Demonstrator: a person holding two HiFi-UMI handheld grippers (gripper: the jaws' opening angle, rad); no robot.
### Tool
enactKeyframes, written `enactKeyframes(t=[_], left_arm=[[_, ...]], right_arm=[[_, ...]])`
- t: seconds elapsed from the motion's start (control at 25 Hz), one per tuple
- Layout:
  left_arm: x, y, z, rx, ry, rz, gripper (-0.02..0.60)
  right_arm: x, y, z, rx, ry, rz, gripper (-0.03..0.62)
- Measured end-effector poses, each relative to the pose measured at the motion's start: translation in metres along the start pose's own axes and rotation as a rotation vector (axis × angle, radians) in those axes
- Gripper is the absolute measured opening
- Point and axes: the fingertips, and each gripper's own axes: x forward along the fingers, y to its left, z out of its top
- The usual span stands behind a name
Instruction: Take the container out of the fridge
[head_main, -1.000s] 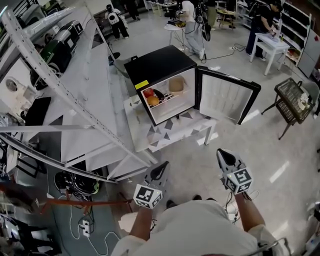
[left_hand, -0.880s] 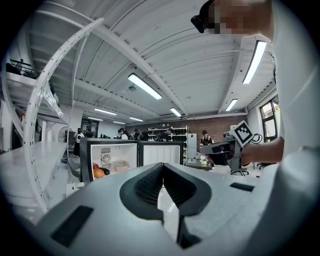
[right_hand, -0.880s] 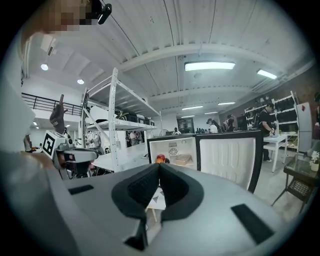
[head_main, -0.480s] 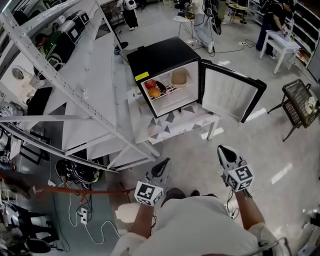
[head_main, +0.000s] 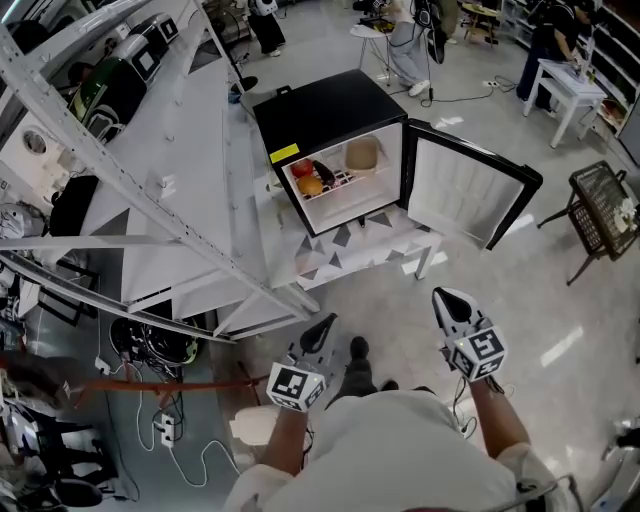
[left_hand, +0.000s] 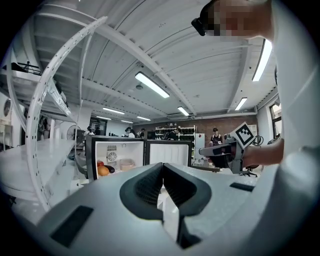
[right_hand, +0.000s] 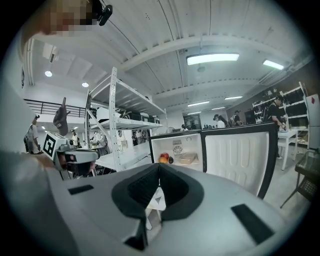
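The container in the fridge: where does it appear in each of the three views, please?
Head view: container upper centre, on the right side inside the fridge.
Left gripper view: container just left of centre.
Right gripper view: container just right of centre.
Shared landmark: the open fridge door, right of the container in every view.

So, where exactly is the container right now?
In the head view the container sits inside the open fridge, at the right of its upper part, apart from the fruit on the left.
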Motion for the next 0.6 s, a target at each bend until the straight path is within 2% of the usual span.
enactKeyframes(t=[0.28,0.4,0.6], left_arm=[[0.034,0.043,0.004,-0.004,-0.018,-0.016,0.005],[0.053,0.063,0.009,0.024,-0.016,-0.018,0.005],[0.091,0.091,0.014,0.026,-0.004,-0.073,0.005]], right_arm=[[0.04,-0.016,0.008,-0.006,0.008,-0.027,0.008],[0.06,-0.024,0.014,-0.011,0.013,-0.034,0.008],[0.092,-0.04,0.025,-0.011,0.025,-0.068,0.008]])
